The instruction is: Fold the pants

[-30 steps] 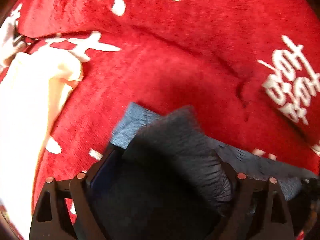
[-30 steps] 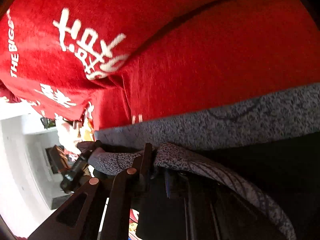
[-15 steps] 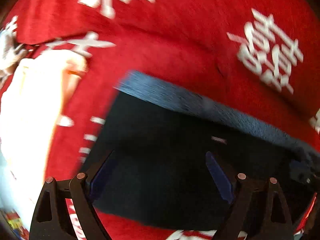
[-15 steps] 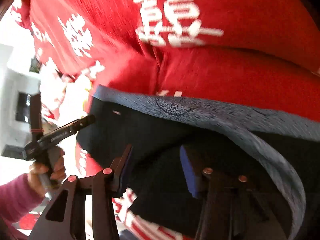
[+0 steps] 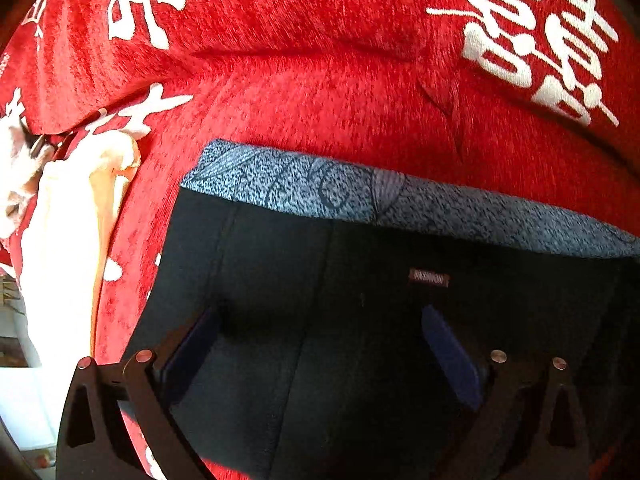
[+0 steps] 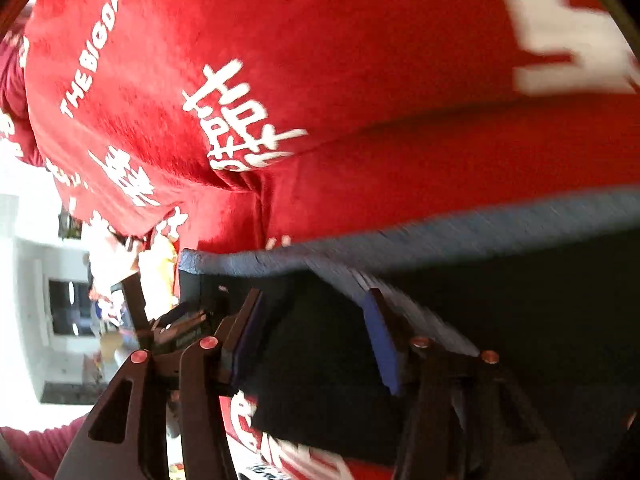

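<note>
Black pants point(image 5: 328, 320) w/ grey waistband point(image 5: 360, 196) lie flat on red blanket point(image 5: 320, 92). Left tool point(image 5: 320, 344) just spread wide, nothing gripped. Right tool point(image 6: 316, 336) just opened halfway, pads off cloth.

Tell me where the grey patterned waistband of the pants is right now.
In the left wrist view the grey waistband runs across the middle along the far edge of the black pants, against the red blanket, beyond the open left gripper.

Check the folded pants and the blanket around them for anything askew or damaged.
Nothing stands out. The black pants lie flat on the red blanket, grey waistband straight along the top edge; the blanket only shows soft creases.
</note>
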`<act>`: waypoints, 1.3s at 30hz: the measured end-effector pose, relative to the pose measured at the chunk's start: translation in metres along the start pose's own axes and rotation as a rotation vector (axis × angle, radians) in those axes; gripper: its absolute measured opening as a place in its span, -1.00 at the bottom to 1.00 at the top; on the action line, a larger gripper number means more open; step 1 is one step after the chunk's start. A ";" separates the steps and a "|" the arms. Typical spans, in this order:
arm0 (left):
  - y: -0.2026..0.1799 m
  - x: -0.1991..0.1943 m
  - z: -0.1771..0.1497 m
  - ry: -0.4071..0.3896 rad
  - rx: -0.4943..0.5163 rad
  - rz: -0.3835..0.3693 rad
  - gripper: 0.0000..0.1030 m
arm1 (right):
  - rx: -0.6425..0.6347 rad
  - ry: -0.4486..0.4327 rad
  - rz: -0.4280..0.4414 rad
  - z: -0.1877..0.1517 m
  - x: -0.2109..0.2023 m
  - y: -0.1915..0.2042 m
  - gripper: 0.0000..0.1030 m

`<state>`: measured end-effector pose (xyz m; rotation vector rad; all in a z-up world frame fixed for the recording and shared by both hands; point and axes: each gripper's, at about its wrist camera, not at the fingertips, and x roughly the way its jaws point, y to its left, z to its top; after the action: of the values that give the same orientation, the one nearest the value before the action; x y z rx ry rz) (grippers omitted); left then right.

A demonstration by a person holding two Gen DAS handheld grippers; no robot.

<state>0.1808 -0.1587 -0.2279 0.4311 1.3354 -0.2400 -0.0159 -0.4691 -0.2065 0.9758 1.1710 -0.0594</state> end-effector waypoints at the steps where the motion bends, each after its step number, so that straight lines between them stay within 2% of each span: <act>1: -0.003 -0.005 -0.002 0.007 0.006 -0.009 0.94 | 0.030 -0.018 0.001 -0.011 -0.014 -0.007 0.07; 6: -0.044 -0.063 -0.022 -0.065 0.170 -0.150 0.94 | 0.179 -0.113 0.014 -0.075 -0.070 -0.032 0.09; 8: -0.073 -0.079 -0.037 -0.043 0.253 -0.243 0.94 | 0.239 -0.161 0.005 -0.106 -0.092 -0.043 0.16; 11: -0.118 -0.100 -0.068 0.001 0.371 -0.395 0.94 | 0.350 -0.211 -0.061 -0.162 -0.111 -0.058 0.16; 14: -0.175 -0.120 -0.108 0.052 0.503 -0.511 0.94 | 0.488 -0.264 -0.081 -0.214 -0.126 -0.076 0.16; 18: -0.233 -0.132 -0.145 0.108 0.610 -0.643 0.94 | 0.613 -0.298 -0.126 -0.268 -0.130 -0.105 0.16; 22: -0.276 -0.120 -0.165 0.162 0.643 -0.670 0.94 | 0.698 -0.311 -0.153 -0.307 -0.132 -0.135 0.16; 25: -0.299 -0.104 -0.170 0.208 0.606 -0.674 0.94 | 0.734 -0.319 -0.153 -0.328 -0.133 -0.158 0.16; 27: -0.315 -0.098 -0.172 0.222 0.579 -0.662 0.94 | 0.753 -0.330 -0.116 -0.338 -0.133 -0.176 0.16; 30: -0.324 -0.098 -0.173 0.197 0.587 -0.656 0.93 | 0.793 -0.338 -0.017 -0.349 -0.132 -0.200 0.16; 31: -0.328 -0.097 -0.175 0.196 0.597 -0.648 0.85 | 0.806 -0.341 0.026 -0.351 -0.130 -0.207 0.16; 32: -0.334 -0.099 -0.178 0.191 0.617 -0.633 0.67 | 0.810 -0.343 0.057 -0.353 -0.129 -0.211 0.16; 34: -0.338 -0.100 -0.179 0.186 0.650 -0.639 0.20 | 0.805 -0.345 0.130 -0.353 -0.127 -0.214 0.16; 35: -0.343 -0.101 -0.179 0.210 0.667 -0.666 -0.43 | 0.801 -0.339 0.159 -0.353 -0.126 -0.216 0.16; 36: -0.348 -0.099 -0.180 0.253 0.670 -0.687 -0.56 | 0.797 -0.333 0.178 -0.351 -0.123 -0.216 0.16; 39: -0.349 -0.103 -0.172 0.293 0.624 -0.745 -0.56 | 0.793 -0.320 0.219 -0.352 -0.120 -0.222 0.16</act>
<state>-0.1376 -0.4044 -0.2146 0.4787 1.6596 -1.2746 -0.4427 -0.4204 -0.2632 1.7123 0.7286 -0.5161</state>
